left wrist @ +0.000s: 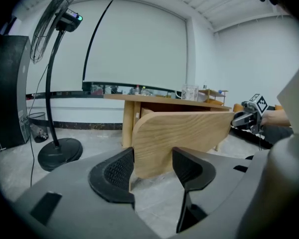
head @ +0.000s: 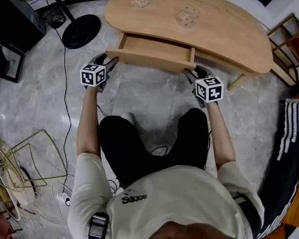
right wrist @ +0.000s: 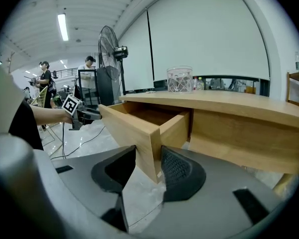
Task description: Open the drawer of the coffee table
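The light wooden coffee table (head: 224,31) with a rounded top lies across the far side of the head view. Its shallow wooden drawer (head: 152,46) stands partly out from under the top, with its front board past the table's near edge. Bare grey marble floor (head: 154,96) lies open between that board and the seated person's dark-clad knees (head: 119,133). To the far left a black round fan base (head: 81,30) sits well apart from the drawer. To the right a slanted table leg (head: 234,81) is near the right gripper (head: 192,73).

The left gripper (head: 111,61) is at the board's left end. In its own view the rounded end of the board fills the gap, and both ribbed pads of the wide-set jaws appear to press on it. The right gripper is at the board's right end, with its jaws clamped across the board's thickness at the corner.

Only the head view shows both ends held at once. The left gripper view shows the board's outer face (left wrist: 189,133). The right gripper view shows the drawer's hollow inside (right wrist: 154,116), a clear plastic container (right wrist: 179,79) on the tabletop, and two people (right wrist: 89,71) far off.
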